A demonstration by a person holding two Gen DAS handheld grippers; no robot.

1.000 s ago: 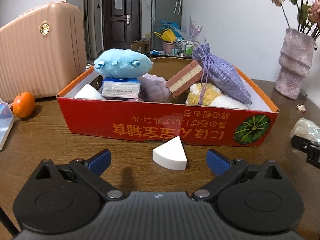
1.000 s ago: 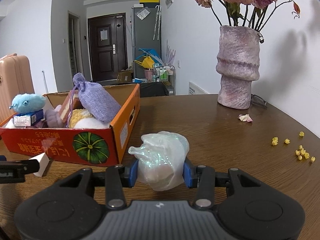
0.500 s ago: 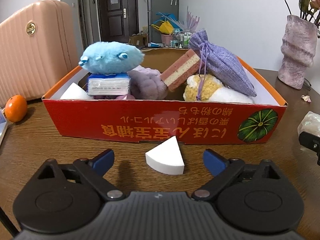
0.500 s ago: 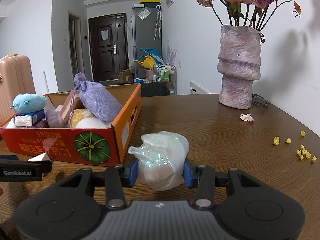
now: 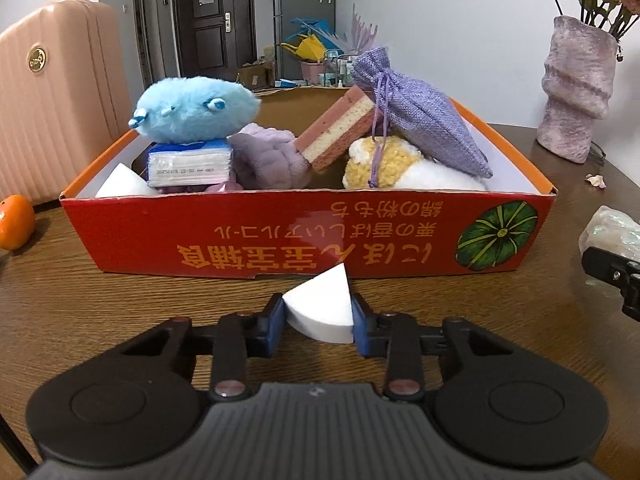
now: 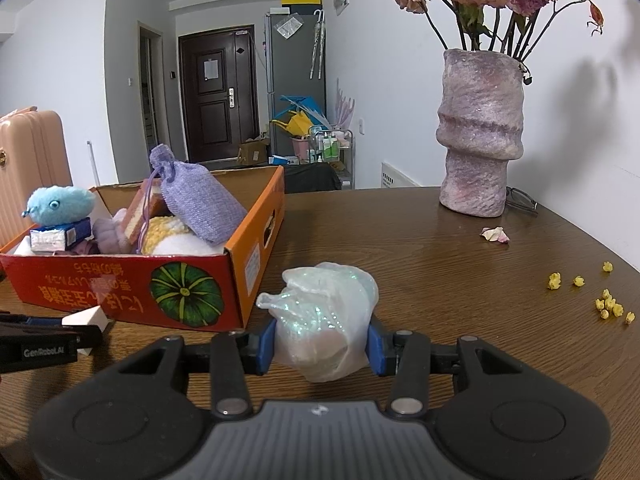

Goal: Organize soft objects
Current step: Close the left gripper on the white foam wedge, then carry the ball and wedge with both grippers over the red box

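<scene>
Two handheld grippers, both low over a brown wooden table, both angled downward and pointing toward an orange-red cardboard box.

Item 1: left gripper. Blue pads pressed against both sides of a white wedge-shaped sponge; clenched on it. Sponge sits just in front of the box's printed front wall, near the table surface; whether it rests on the wood or is lifted cannot be told.

Item 2: right gripper. Blue pads clamped on a crumpled iridescent plastic bag, held just beside the box's right front corner, above the table.

Item 3: box contents. Blue plush toy atop a tissue pack; second white wedge sponge in the left corner; purple fluffy piece; pink-and-cream layered sponge leaning tilted; lilac drawstring pouch lying over a yellow-and-white knitted piece.

Item 4: surroundings. Mottled pink vase with dried roses, well apart to the right; orange to the left of the box; pink suitcase behind; scattered yellow bits on the table.
</scene>
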